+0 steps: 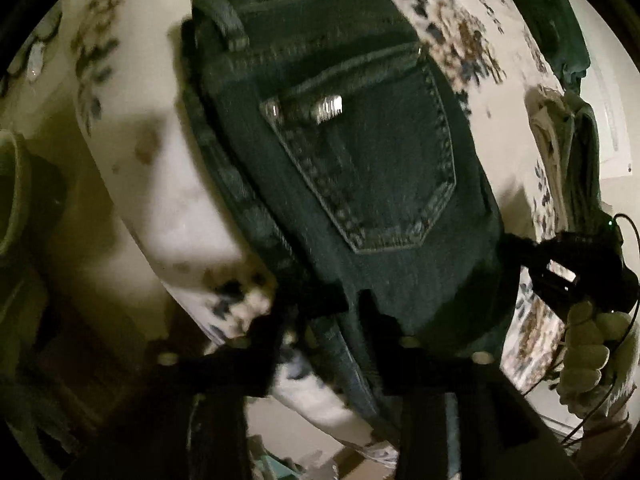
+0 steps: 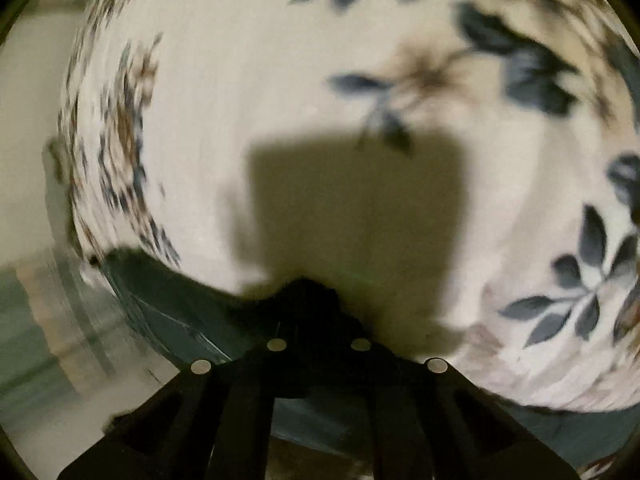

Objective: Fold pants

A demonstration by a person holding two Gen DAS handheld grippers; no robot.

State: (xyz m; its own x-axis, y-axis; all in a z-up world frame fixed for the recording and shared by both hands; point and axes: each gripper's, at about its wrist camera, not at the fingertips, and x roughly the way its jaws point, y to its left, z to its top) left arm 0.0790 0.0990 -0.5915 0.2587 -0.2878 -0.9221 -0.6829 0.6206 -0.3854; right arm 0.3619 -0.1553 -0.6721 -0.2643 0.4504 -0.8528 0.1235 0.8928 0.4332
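Observation:
Dark blue jeans (image 1: 360, 160) lie folded on a floral bed cover (image 1: 160, 200), back pocket (image 1: 380, 168) facing up. My left gripper (image 1: 344, 300) is at their near edge, jaws apart, with the denim hem lying loose between the fingers. The right gripper (image 1: 518, 242), held by a hand (image 1: 588, 348), reaches the jeans' right edge. In the right wrist view the right gripper (image 2: 316, 288) has its fingers together, with a dark bunch of denim at the tips. The jeans (image 2: 168, 308) trail to the lower left over the cover (image 2: 320, 80).
A stack of folded clothes (image 1: 572, 152) sits at the right of the bed, and a dark garment (image 1: 540, 8) lies at the far right. The bed edge runs along the left, with floor and a round container (image 1: 12, 184) below it.

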